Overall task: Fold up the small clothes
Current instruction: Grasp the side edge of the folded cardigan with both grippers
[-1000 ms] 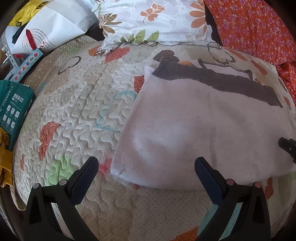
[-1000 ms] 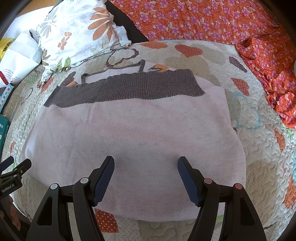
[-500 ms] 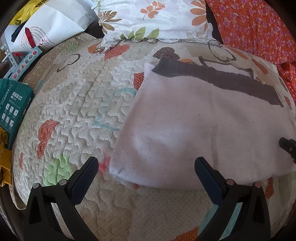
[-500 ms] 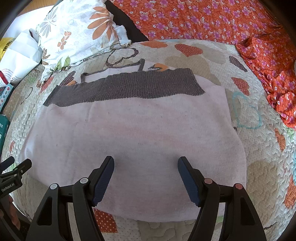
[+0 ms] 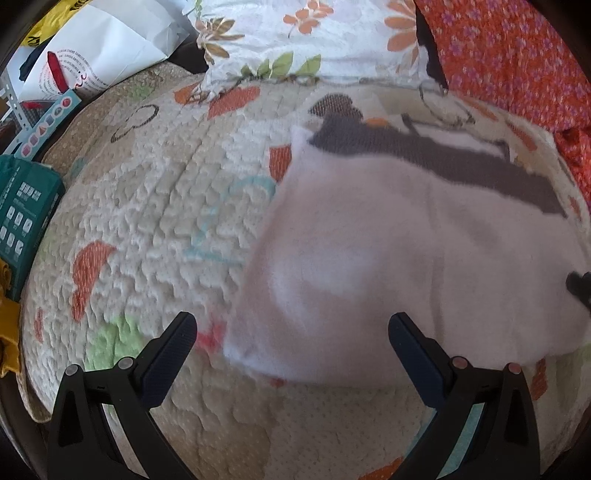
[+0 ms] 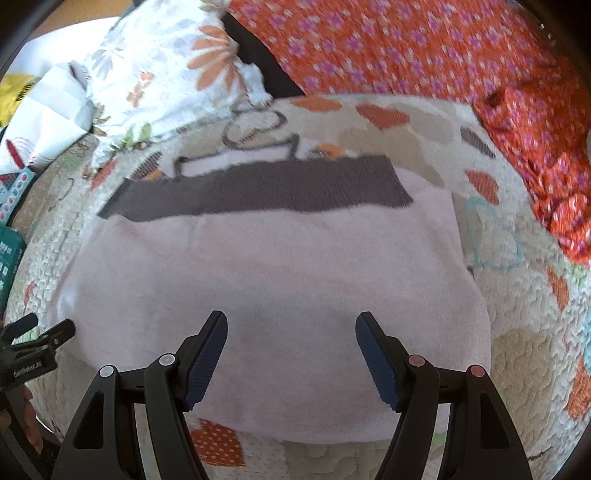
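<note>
A small pale pink garment (image 6: pixel 273 280) with a dark grey knitted band (image 6: pixel 258 188) along its far edge lies flat on the quilt (image 6: pixel 524 332). In the left wrist view the same garment (image 5: pixel 406 258) fills the right half. My left gripper (image 5: pixel 291 325) hovers open over its near left corner, nothing between its fingers. My right gripper (image 6: pixel 291 321) stands open above the garment's near middle, its jaws empty. The tip of the left gripper (image 6: pixel 37 336) shows at the left edge of the right wrist view.
A floral pillow (image 5: pixel 314 33) lies beyond the garment, with an orange flowered cloth (image 6: pixel 424 48) at the back right. To the left are a white bag (image 5: pixel 103 48), a green box (image 5: pixel 26 206) and a yellow item (image 5: pixel 7 325) at the quilt's edge.
Both views have shifted only slightly and are now blurred. The garment lies as before, and both grippers stay open.
</note>
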`<state>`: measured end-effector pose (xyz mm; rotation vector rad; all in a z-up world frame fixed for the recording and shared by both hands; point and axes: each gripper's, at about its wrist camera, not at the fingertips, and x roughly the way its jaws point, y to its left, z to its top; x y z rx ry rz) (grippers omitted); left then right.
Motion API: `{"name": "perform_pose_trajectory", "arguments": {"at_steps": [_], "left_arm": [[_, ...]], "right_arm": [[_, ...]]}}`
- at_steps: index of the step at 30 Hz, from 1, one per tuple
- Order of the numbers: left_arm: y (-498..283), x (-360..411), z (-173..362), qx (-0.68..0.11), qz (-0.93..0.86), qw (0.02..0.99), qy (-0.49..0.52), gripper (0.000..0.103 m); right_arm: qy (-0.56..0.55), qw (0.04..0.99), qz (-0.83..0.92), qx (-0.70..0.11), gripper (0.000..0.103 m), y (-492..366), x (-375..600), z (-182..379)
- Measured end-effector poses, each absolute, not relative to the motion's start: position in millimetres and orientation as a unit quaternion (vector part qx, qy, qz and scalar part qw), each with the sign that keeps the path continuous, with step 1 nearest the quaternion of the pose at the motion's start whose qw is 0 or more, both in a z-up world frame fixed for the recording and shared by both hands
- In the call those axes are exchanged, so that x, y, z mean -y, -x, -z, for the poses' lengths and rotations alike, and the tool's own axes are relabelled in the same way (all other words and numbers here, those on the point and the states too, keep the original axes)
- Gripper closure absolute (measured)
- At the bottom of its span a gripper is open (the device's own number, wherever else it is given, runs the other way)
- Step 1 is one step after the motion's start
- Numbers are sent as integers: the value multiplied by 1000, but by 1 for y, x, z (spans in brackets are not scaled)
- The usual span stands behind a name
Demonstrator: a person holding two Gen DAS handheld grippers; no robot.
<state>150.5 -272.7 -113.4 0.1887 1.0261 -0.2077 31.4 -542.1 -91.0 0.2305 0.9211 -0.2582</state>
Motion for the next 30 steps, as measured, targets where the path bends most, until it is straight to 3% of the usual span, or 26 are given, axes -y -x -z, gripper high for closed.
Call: {"name": "perform_pose_trajectory", "arguments": {"at_steps": [8,18,30], "left_arm": [[-214,238,93,-519,124,846,17,0],[-263,234,137,-600,186,771,102,0],[-308,272,139,-594,355,722,21,0]], "right_arm": [[44,901,59,-427,26,-31,462,95],[156,896,-4,-416,26,-37,357,116],[273,883,-25,-381,30,-85,253,135]]}}
